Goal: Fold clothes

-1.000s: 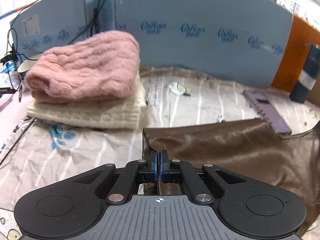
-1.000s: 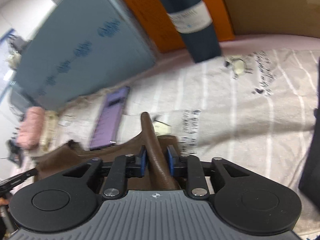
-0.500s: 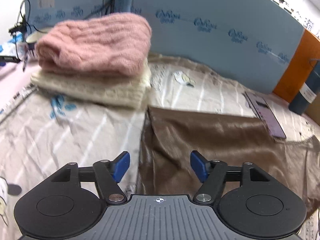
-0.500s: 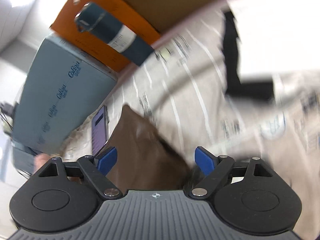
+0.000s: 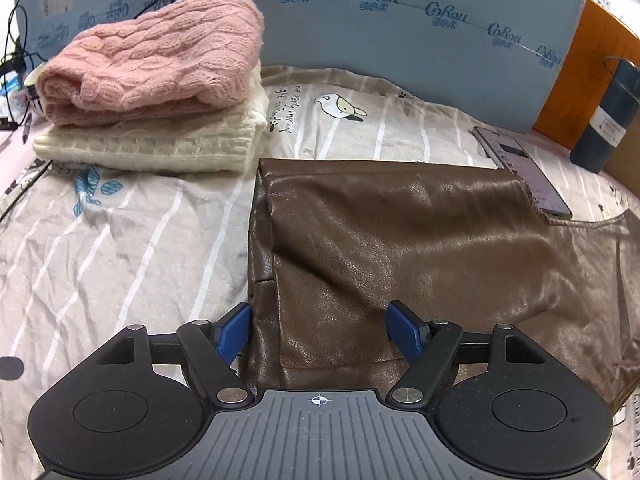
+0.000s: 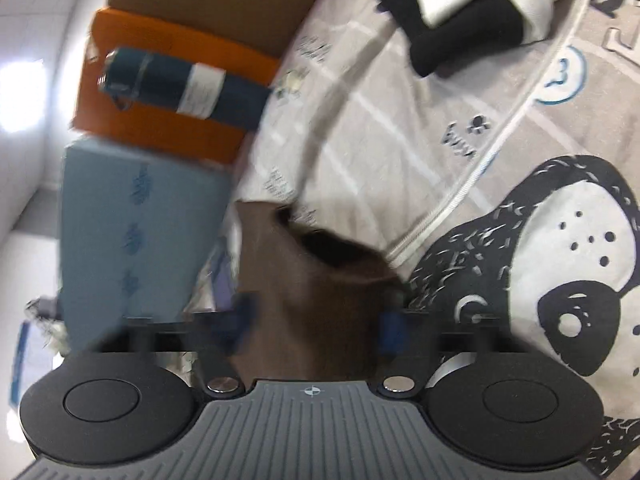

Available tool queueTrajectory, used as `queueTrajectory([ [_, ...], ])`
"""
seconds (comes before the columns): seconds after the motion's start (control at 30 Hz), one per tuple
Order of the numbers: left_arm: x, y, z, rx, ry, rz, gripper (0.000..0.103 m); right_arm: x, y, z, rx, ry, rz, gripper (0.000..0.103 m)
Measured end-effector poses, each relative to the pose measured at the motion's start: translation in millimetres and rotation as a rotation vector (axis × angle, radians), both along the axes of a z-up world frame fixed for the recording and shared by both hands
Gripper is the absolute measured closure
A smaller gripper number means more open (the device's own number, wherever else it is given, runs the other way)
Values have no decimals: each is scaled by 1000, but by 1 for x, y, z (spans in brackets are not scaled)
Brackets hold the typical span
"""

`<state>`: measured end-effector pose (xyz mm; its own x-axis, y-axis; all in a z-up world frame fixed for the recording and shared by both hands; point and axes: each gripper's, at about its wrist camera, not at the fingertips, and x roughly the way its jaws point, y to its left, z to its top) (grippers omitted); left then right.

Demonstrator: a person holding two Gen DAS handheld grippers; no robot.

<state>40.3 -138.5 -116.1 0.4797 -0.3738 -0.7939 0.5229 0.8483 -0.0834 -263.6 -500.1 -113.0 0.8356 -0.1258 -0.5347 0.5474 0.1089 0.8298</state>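
Two grippers hover low over a brown leather-look garment (image 5: 400,240) spread on a printed bedsheet (image 5: 120,240). The left gripper (image 5: 320,330) has its blue-tipped jaws spread wide, straddling the garment's near left corner without pinching it. The garment lies folded over itself, its left edge straight, its right part trailing off toward the frame edge, and its far right corner overlapping a purple phone (image 5: 520,168).

Beyond the garment's far left corner sits a stack: a pink knitted sweater (image 5: 152,64) folded on top of a cream knitted sweater (image 5: 160,144). A blue foam board (image 5: 400,32) stands behind them, with an orange panel (image 5: 592,72) to its right and a dark blue bottle (image 5: 604,120) upright in front of that panel.

The right wrist view is blurred and tilted. The right gripper (image 6: 314,326) is also wide apart, with the brown garment (image 6: 312,300) lying between its fingers, not clamped. The bottle (image 6: 184,84) carries a white label; whether anything is inside it cannot be told. A black-and-white garment (image 6: 460,12) lies at the top of that view on the sheet (image 6: 440,140).
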Motion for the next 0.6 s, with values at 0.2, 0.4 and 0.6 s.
queueTrajectory([
  [0.2,-4,0,1,7,-33,-23,28,-1,11,31,-35,-141,40,91],
  [0.4,-4,1,-1,-10,-38,-23,28,39,43,69,-20,-351,249,91],
  [0.6,-2,10,0,-76,-12,-4,28,110,91,67,79,-420,524,91],
])
